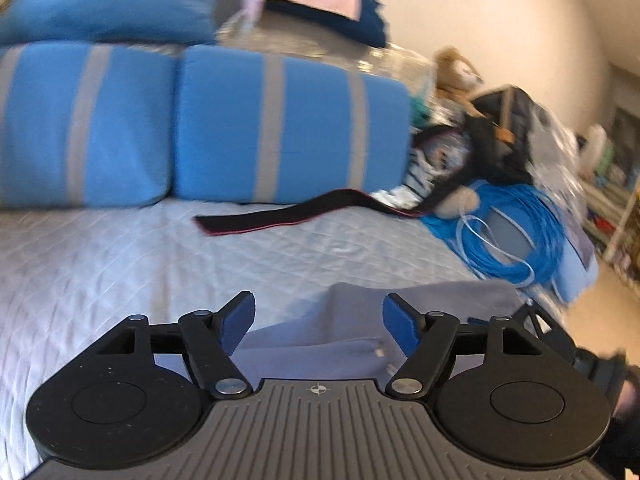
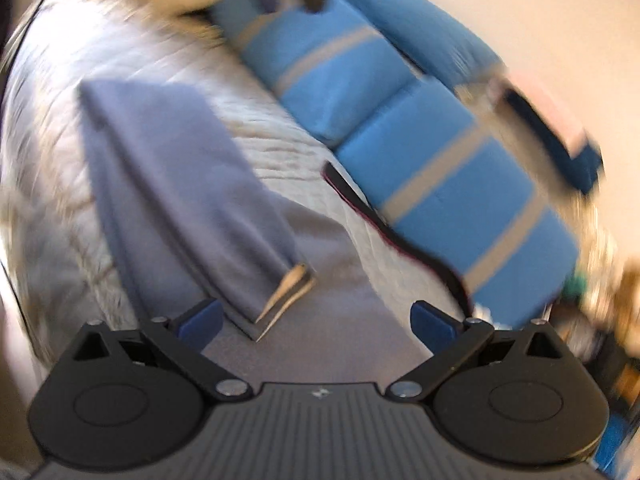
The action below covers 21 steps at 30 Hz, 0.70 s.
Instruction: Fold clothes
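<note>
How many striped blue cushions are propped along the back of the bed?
2: one striped cushion at the left, the other beside it toward the clutter. A plain blue pillow lies on top; more may be hidden.

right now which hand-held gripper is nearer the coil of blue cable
Left. The left hand-held gripper faces the blue cable coil, ahead to its right; the right hand-held gripper doesn't show the coil.

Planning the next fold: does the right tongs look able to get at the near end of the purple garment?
Probably yes: the right tongs are open, the purple garment end lies just ahead, nothing between.
</note>
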{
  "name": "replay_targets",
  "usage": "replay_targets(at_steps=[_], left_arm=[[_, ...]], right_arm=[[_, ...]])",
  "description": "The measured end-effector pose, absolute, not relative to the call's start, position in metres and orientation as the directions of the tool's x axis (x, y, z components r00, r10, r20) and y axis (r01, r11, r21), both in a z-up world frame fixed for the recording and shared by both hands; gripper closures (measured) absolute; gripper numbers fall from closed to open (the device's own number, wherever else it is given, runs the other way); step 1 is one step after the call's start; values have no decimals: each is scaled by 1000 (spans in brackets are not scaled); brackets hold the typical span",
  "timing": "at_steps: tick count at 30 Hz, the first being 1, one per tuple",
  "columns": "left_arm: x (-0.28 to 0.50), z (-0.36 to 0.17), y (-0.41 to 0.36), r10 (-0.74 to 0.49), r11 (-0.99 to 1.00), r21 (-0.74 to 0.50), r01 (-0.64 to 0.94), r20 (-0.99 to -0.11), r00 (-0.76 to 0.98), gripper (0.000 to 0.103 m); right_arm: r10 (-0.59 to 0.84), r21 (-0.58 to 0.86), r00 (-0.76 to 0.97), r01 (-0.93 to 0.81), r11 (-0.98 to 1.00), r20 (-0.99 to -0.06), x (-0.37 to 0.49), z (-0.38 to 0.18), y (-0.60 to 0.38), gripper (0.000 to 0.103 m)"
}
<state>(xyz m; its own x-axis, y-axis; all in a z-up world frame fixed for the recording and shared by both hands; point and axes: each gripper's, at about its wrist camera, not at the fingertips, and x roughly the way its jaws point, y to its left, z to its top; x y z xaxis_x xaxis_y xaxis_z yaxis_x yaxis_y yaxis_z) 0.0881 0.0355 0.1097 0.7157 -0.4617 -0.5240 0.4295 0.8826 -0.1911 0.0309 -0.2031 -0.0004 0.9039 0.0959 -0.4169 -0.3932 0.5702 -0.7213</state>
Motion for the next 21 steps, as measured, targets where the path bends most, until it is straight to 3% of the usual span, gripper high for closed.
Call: replay_targets(at_steps=[4,10,21], left_arm=[[90,100,61,-433,901,-229,369,-527,731,31],[93,82,81,-437,899,-255,355,-542,718,31],[104,56,122,-418,891,-397,222,-523,743,31]], right_arm=[[119,-838,905,-423,345,-408,31,-20,-188,2],[114,-903,908,-416,110,-404,41,-43,-172,16],[115,-922,915,-386,-26,-386,34,-62,-154,21]])
